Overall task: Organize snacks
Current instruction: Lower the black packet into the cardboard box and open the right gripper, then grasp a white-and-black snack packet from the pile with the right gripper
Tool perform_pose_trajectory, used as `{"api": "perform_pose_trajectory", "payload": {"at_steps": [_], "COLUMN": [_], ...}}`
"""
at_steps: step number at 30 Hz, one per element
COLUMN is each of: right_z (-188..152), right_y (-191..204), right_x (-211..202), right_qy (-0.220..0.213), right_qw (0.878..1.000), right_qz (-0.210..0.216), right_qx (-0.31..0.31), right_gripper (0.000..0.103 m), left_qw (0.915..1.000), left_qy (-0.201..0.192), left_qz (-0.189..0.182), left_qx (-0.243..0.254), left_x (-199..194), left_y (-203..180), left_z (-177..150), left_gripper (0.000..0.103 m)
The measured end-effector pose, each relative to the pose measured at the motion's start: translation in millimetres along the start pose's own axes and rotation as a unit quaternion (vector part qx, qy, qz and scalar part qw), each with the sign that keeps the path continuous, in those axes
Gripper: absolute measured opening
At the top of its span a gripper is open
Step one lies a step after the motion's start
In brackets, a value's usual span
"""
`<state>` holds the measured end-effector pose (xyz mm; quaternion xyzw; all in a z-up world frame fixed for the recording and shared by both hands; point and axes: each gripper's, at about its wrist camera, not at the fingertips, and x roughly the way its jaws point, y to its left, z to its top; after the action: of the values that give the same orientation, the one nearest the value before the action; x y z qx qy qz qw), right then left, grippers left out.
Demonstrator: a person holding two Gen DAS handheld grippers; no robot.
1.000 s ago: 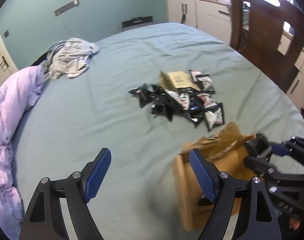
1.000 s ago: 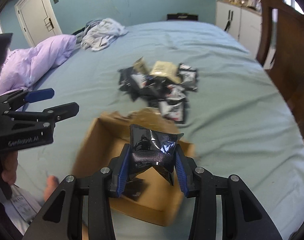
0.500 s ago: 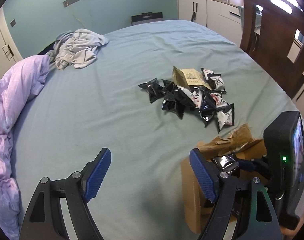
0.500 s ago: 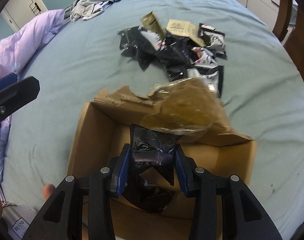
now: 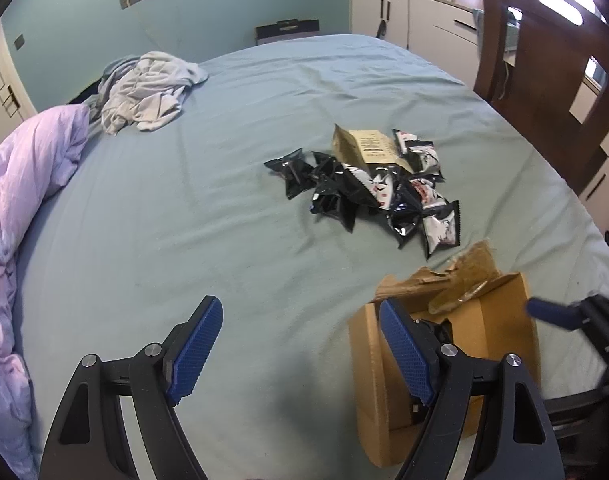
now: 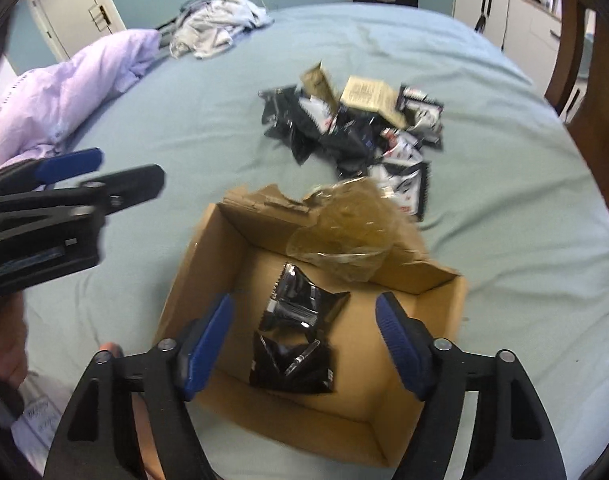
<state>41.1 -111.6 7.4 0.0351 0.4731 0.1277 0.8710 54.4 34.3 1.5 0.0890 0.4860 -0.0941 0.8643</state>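
**Packet dropped into box, right claw letting go**

Bed (image 6: 504, 120) with blue-green sheet fills both views; lilac duvet (image 6: 64, 92) and grey clothes (image 6: 216, 20) at the far side. Cardboard box (image 6: 208, 248) sits open on the near part, torn flap and crinkled plastic at its far wall. Snack pile (image 6: 356, 132), mostly black packets plus two tan ones, lies just beyond the box, still a good heap.

Change: a second ago the right gripper (image 6: 304, 332) was pinching a black packet (image 6: 304, 300) above the box; now its jaws are opening, pads clear of it, and the packet is in the box on top of another black packet (image 6: 292, 364). So two are stowed, most remain.

Left gripper (image 5: 300, 344) spread, nothing between pads, hovering over the sheet beside the box.

Next, likely: right goes back to the pile.
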Motion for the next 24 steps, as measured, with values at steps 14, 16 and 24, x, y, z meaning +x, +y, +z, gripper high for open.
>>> {"api": "perform_pose_trajectory", "payload": {"at_steps": [14,16,24], "right_z": [-50.1,-57.6,-45.6], "right_y": [-58.8,-69.1,-76.0], "right_x": [-79.1,-75.6,-44.9], "right_qy": [-0.086,-0.094,-0.078], "right_qw": [0.99,0.986,0.988], "right_qz": [-0.114,-0.134,-0.111], "right_qx": [0.004,0.031,0.08], "right_gripper": [0.074,0.074,0.074], "left_qw": [0.9978,0.9976,0.9971], "left_qy": [-0.008,-0.005,0.004], "left_qz": [0.021,0.027,0.032], "left_qx": [0.062,0.064,0.069], "left_x": [5.0,7.8,16.4], "left_y": [-36.0,-37.8,-45.2], "left_z": [-3.2,-3.5,0.5], "left_gripper": [0.086,0.086,0.086]}}
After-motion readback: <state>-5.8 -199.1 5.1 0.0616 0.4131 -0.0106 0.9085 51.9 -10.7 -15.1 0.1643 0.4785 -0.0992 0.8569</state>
